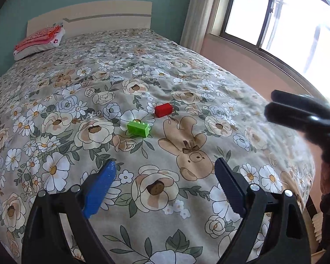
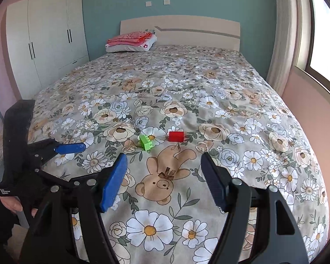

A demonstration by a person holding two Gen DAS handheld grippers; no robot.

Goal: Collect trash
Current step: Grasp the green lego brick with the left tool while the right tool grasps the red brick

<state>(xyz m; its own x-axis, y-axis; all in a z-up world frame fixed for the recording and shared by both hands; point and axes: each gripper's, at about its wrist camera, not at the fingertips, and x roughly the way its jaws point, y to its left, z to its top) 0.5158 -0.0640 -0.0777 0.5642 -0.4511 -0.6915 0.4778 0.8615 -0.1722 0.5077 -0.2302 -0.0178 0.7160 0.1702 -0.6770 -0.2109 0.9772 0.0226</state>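
Left gripper [image 1: 165, 171] jaws spread wide, nothing between them, pointing forward and slightly down. Right gripper [image 2: 164, 167] same: jaws wide apart, empty. In the right wrist view the left gripper sits low at left, bare hand [image 2: 13, 204] gripping its handle.

A: The soft floral cloth bedspread [image 2: 209, 83] looks matt and lightly wrinkled.

B: At mid-frame, the green studded plastic brick [image 2: 146, 143] and red plastic brick [image 2: 176, 136] look smooth, faintly glossy.

A: Upper left, the white panelled wardrobe [image 2: 48, 39] seems smooth.
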